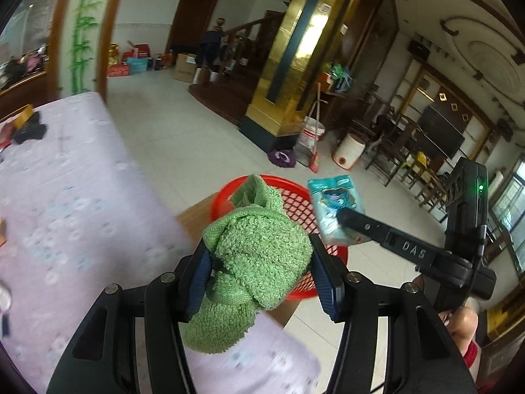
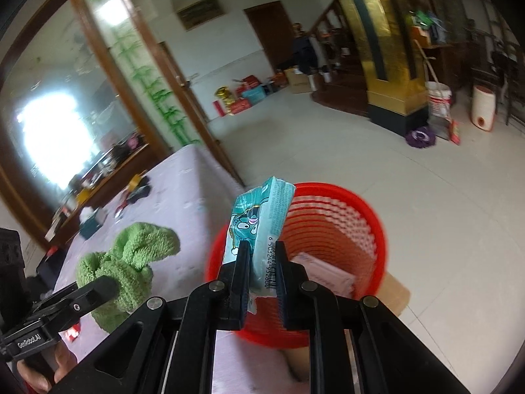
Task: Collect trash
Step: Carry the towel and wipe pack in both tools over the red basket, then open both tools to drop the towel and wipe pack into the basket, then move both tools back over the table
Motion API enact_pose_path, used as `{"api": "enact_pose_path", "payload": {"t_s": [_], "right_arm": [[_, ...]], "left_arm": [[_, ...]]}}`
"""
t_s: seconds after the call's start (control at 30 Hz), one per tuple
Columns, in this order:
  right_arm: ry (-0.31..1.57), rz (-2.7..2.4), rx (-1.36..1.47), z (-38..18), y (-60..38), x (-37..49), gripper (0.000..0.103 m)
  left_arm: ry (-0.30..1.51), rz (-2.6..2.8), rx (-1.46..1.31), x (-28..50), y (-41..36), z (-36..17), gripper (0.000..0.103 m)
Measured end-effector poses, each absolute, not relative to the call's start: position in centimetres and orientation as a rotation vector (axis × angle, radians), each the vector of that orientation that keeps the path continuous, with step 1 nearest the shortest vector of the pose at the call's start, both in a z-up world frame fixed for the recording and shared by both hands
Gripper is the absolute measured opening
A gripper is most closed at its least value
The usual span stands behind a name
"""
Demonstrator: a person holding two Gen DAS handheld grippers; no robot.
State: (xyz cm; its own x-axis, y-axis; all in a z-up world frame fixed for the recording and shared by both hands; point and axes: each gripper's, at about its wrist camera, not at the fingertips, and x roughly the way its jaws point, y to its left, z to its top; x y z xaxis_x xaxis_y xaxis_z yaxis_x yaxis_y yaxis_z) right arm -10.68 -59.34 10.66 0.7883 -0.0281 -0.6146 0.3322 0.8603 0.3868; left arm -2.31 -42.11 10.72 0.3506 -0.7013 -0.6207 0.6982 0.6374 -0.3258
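A purple mop head (image 2: 421, 136), a white bucket (image 2: 439, 99) and cardboard boxes (image 2: 298, 80) sit on the pale tiled floor (image 2: 328, 151) beyond the lilac-covered bed (image 1: 65, 203).

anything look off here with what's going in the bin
One thing: the left gripper is clamped on a green towel, cloth rather than obvious trash, near the red basket. The right gripper grips a teal packet over it.
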Motion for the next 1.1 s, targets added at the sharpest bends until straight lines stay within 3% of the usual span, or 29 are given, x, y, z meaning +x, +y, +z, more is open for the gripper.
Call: {"api": "enact_pose_path", "payload": {"t_s": [0.13,0.2,0.3,0.43,1.1], "right_arm": [[0.648,-0.241,0.515,10.0,-61.2,-10.4,0.017],[0.652,-0.259,0.519,9.8,-62.0,-10.4,0.018],[0.649,-0.29,0.503,9.7,-62.6,-10.3,0.029],[0.63,-0.295,0.507,10.1,-62.9,-10.9,0.04],[0.682,0.064,0.434,11.5,-48.8,-8.6,0.043]], "left_arm": [[0.826,-0.921,-0.005,-1.4,-45.2,9.7,0.056],[0.832,-0.925,-0.013,-0.9,-46.2,9.3,0.062],[0.838,-0.921,-0.046,-0.4,-46.4,9.1,0.068],[0.846,-0.931,-0.062,-0.4,-45.7,9.5,0.069],[0.75,-0.662,-0.059,-4.2,-26.9,12.0,0.071]]}}
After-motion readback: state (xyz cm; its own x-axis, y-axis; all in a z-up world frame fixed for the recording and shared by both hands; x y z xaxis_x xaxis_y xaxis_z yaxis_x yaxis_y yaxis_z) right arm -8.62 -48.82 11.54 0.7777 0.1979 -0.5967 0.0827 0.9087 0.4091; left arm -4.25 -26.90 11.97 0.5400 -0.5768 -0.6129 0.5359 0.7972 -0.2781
